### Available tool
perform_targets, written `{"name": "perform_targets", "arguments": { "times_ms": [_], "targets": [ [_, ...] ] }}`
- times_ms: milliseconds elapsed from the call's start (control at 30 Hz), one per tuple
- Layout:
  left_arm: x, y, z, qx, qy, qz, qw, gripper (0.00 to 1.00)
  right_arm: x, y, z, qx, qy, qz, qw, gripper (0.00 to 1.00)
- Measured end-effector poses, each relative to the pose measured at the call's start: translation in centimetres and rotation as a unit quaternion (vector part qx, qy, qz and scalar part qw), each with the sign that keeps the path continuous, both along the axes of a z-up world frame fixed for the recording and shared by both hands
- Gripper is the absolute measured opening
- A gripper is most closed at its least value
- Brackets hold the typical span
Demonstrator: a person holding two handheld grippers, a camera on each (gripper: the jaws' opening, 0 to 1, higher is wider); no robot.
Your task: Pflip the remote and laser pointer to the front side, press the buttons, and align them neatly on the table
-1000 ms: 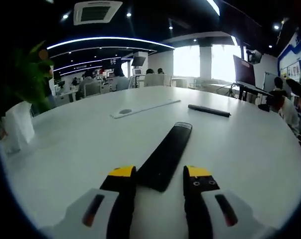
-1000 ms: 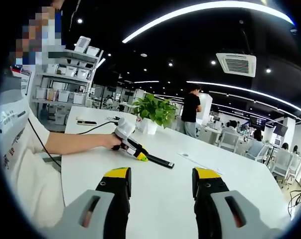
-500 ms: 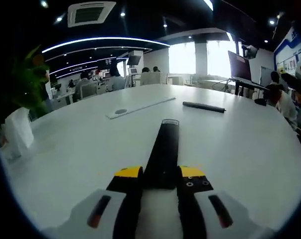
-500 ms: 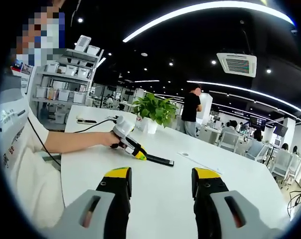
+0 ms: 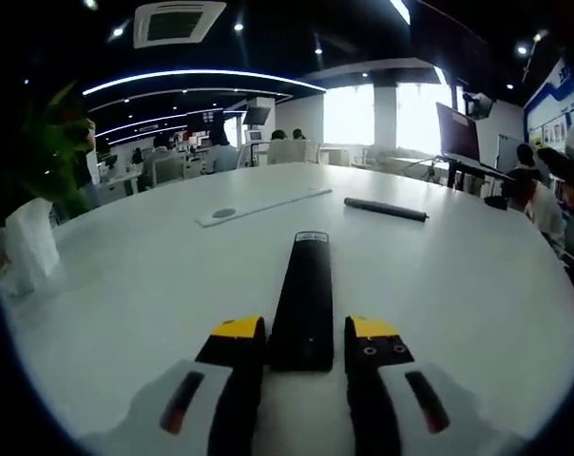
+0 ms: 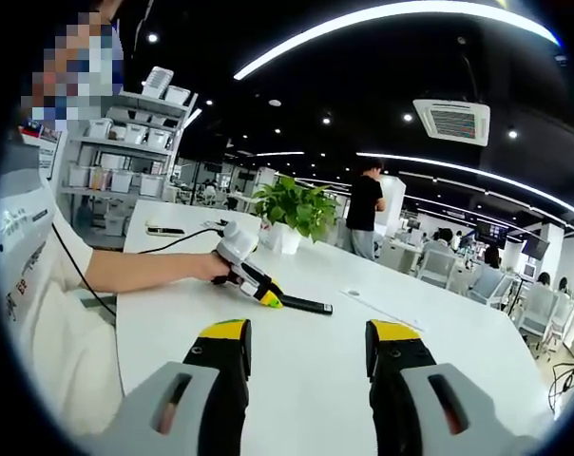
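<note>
A long, flat black remote [image 5: 303, 302] is lying on the round white table [image 5: 125, 285], its near end sitting between the yellow-tipped jaws of the left tool [image 5: 302, 340], which are bracketing it closely; whether they are pressing it cannot be told. A slim black laser pointer [image 5: 385, 209] is resting farther off to the right. The right tool [image 6: 306, 347] is hovering open above the table, gripping nothing, facing a potted green plant [image 6: 296, 211].
</note>
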State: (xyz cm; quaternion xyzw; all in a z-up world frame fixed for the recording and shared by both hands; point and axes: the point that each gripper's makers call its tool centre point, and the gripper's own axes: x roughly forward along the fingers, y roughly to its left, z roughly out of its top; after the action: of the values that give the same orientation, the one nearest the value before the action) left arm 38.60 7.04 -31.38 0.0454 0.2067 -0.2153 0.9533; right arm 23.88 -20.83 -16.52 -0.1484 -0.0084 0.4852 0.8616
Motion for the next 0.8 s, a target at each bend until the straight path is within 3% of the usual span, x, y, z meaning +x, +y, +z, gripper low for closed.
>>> {"name": "perform_targets", "arguments": {
  "times_ms": [367, 800],
  "targets": [
    [0.04, -0.27, -0.05, 0.003, -0.002, 0.023, 0.9997, 0.31, -0.03, 0.22, -0.11, -0.002, 0.001, 0.001, 1.0000, 0.51],
    [-0.37, -0.96, 0.02, -0.005, -0.009, 0.018, 0.9998, 0.30, -0.07, 0.27, -0.14, -0.003, 0.001, 0.002, 1.0000, 0.51]
  ]
}}
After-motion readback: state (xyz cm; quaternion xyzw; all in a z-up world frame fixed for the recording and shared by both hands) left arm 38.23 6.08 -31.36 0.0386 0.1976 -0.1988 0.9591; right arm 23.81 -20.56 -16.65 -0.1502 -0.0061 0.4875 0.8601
